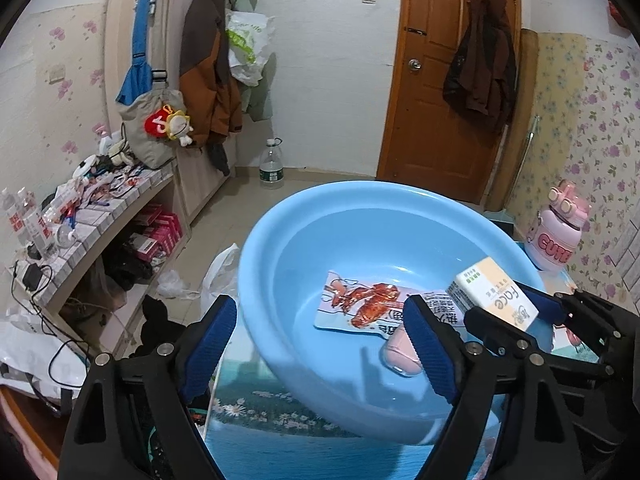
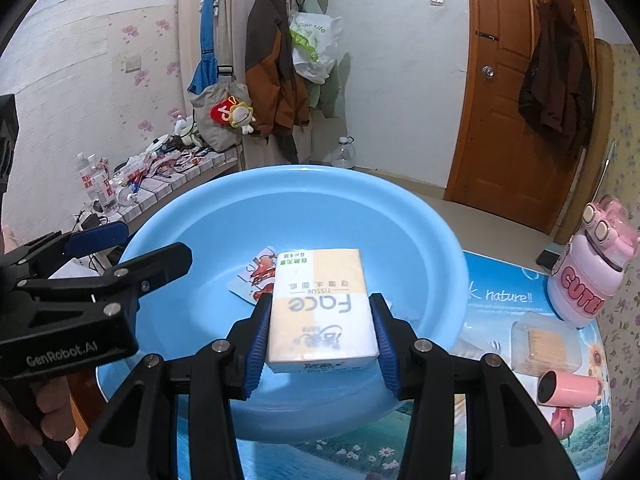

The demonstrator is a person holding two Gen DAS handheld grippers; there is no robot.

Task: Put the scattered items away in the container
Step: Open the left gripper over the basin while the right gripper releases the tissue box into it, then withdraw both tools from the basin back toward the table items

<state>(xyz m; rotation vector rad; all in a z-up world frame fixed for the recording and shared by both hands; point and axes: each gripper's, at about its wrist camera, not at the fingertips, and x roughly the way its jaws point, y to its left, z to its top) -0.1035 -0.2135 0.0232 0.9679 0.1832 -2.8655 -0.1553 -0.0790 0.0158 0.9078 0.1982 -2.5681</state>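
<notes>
While the right tool (image 2: 322,334) clamps the tissue pack (image 2: 320,304) by its long sides above the blue basin (image 2: 432,240), the left tool (image 1: 320,344) hangs spread and empty at the rim near 9 o'clock. Light and squashy in slick film, the pack wants a gentle mid-side grip. A snack packet (image 1: 360,304) lies inside; a pink roller (image 2: 568,388) waits on the surface at 3 o'clock

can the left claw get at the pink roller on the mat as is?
Probably not directly. The pink roller lies on the far right of the mat, beyond the right claw holding the tissue pack over the basin. The open left claw would have to cross it.
</notes>
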